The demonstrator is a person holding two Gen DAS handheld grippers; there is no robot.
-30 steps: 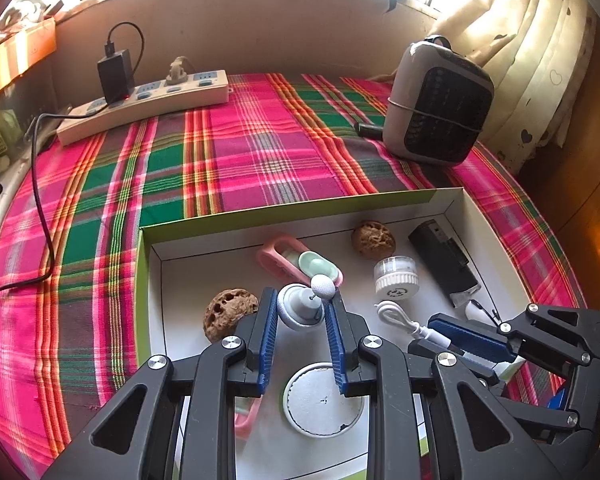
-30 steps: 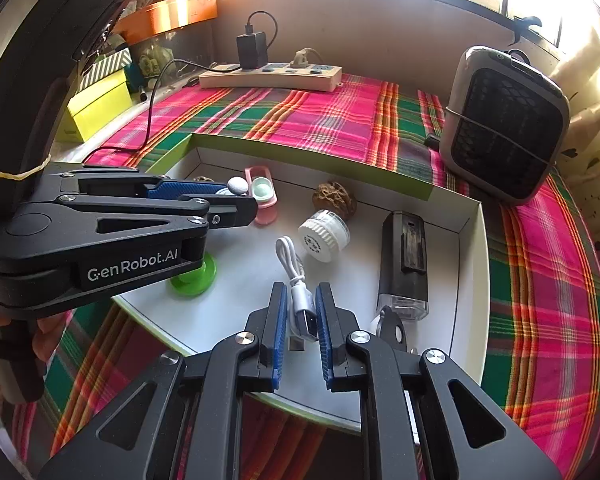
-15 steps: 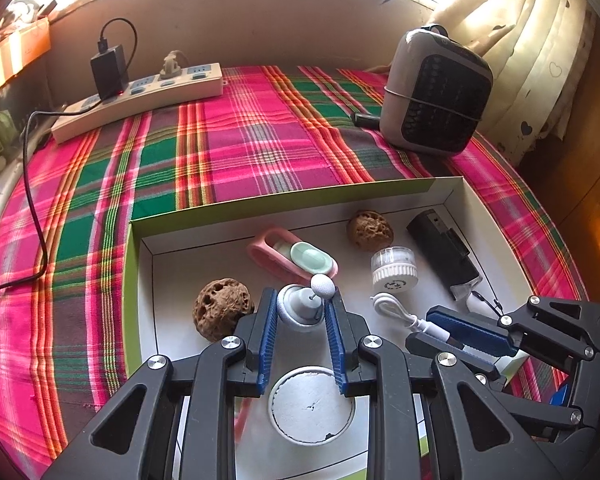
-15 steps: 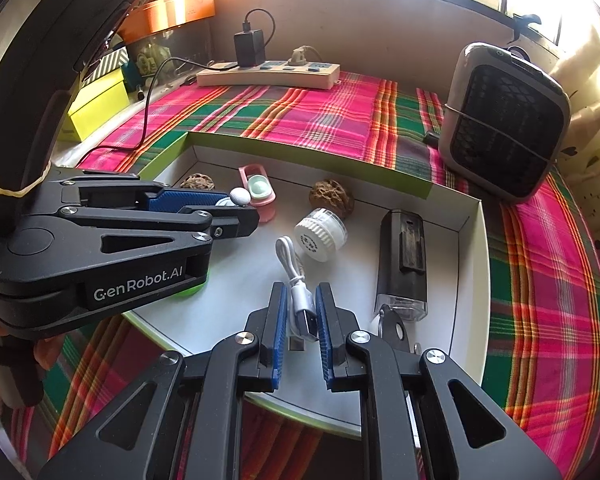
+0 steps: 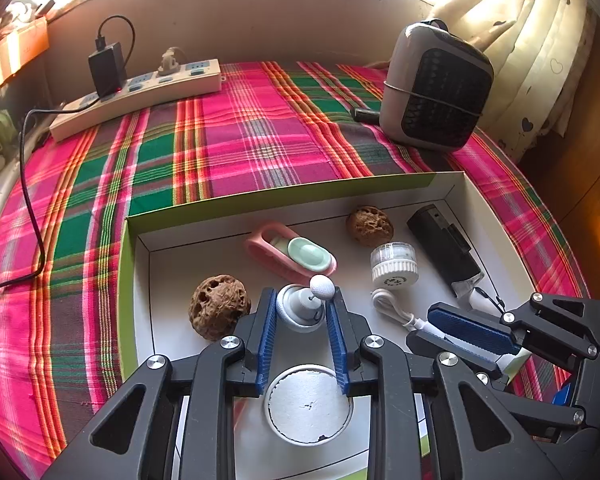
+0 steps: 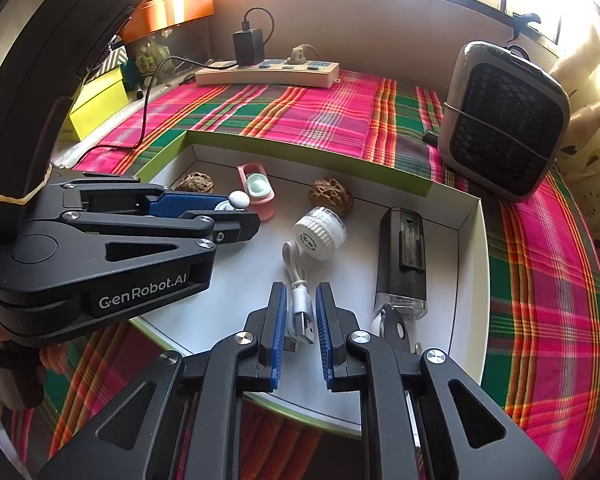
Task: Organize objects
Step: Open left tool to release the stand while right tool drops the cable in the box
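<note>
My left gripper (image 5: 302, 296) hangs low inside the white box (image 5: 284, 196), its jaws opening around a small grey knob (image 5: 298, 308) topped by a white ball (image 5: 322, 286). The knob is still between the blue pads, with a thin gap at the right pad. My right gripper (image 6: 301, 288) is shut on the USB plug of a short white cable (image 6: 292, 256) at the box's near edge. In the box lie two walnuts (image 5: 219, 306) (image 5: 370, 226), a pink clip (image 5: 292, 254), a white ribbed cap (image 5: 394, 266), a black lamp (image 5: 444, 250) and a white disc (image 5: 308, 404).
The box sits on a pink and green plaid cloth (image 5: 240, 136). A power strip (image 5: 140, 94) with a black charger lies at the back left, and its cord trails down the left side. A grey fan heater (image 5: 436, 88) stands at the back right. A yellow-green box (image 6: 98, 104) sits far left.
The left jaws have parted slightly around the grey knob. The right gripper keeps the same hold on the cable plug, and both hands stay in place.
</note>
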